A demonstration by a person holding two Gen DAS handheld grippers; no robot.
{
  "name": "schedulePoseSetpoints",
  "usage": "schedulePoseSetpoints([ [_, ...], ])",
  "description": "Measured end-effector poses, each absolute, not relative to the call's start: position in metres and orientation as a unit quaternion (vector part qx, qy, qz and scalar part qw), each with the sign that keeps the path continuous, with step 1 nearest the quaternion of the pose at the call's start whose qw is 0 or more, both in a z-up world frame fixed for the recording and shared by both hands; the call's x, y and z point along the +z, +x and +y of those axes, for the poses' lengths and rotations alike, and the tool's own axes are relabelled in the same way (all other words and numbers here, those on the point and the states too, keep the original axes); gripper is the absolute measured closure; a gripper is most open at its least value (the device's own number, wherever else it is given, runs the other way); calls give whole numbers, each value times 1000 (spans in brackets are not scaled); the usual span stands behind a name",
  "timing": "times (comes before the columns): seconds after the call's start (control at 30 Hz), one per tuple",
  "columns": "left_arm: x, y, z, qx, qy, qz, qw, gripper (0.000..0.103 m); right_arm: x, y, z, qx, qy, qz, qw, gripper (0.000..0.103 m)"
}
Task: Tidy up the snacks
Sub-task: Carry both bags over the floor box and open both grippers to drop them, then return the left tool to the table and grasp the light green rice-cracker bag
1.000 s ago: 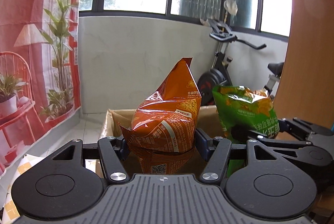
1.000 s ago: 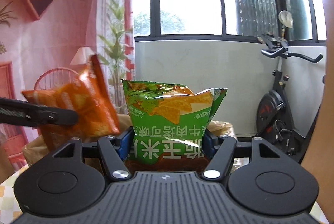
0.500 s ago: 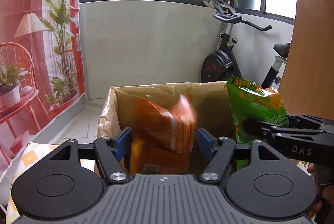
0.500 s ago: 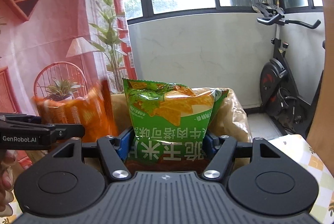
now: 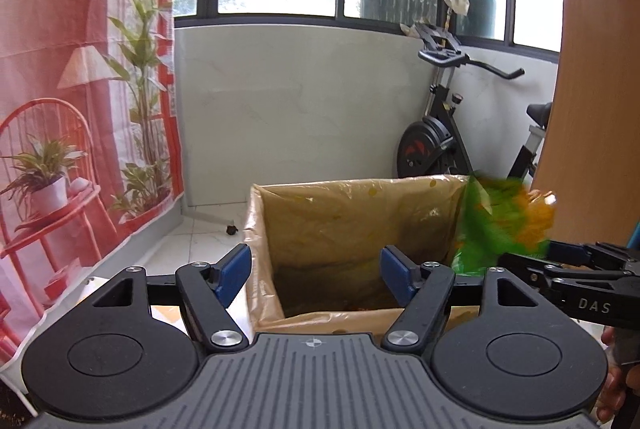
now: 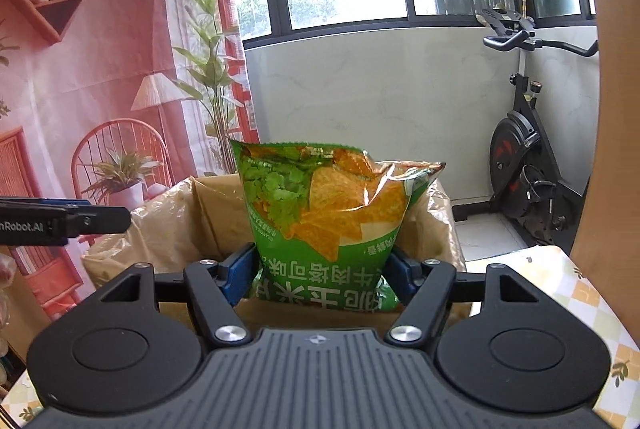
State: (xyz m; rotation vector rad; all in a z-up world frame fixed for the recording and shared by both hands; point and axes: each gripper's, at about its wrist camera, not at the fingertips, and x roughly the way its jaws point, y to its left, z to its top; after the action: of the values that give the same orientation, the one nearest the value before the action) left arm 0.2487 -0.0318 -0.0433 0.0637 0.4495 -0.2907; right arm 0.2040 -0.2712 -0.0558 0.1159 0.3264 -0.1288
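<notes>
My left gripper [image 5: 316, 271] is open and empty, its blue pads wide apart above the near rim of a cardboard box [image 5: 360, 229] lined with yellowish plastic. The orange snack bag is out of sight. My right gripper [image 6: 320, 275] is shut on a green chip bag [image 6: 328, 213] and holds it upright over the same box [image 6: 160, 229]. In the left wrist view the green bag [image 5: 500, 225] is blurred at the box's right rim, with the right gripper [image 5: 532, 255] reaching in from the right. The left gripper's finger [image 6: 96, 219] enters the right wrist view from the left.
An exercise bike [image 5: 444, 133] stands by the white wall behind the box. A red printed curtain [image 5: 80, 109] hangs at the left. A wooden panel [image 5: 596, 69] rises at the right. A patterned tablecloth [image 6: 560, 289] shows at the box's right.
My left gripper opened and the orange bag dropped into the box, out of sight. The right gripper with the green bag moved over the box opening.
</notes>
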Motion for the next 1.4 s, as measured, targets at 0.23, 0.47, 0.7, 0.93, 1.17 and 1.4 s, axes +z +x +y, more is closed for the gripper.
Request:
schedulePoseSetpoints([
  [0.23,-27,221,-13,-128,33,207,969,29,-49,173,-257,-65,52,147,986,33],
  [0.47,-18,195,10,-121,32,198,972,29,-52,144,-238,-56,53,138,987,33],
  [0.7,-35,169,37,-121,21,209,970,28,-68,122,-217,-45,65,144,986,33],
  [0.93,-77,142,53,-122,6,231,965,28,-99,110,-194,-37,67,162,984,33],
  [1.17,-117,124,48,-139,-25,253,957,28,-134,107,-193,-47,91,200,974,33],
  [1.4,-144,118,31,-139,-49,280,949,28,-160,111,-187,-35,92,239,966,33],
])
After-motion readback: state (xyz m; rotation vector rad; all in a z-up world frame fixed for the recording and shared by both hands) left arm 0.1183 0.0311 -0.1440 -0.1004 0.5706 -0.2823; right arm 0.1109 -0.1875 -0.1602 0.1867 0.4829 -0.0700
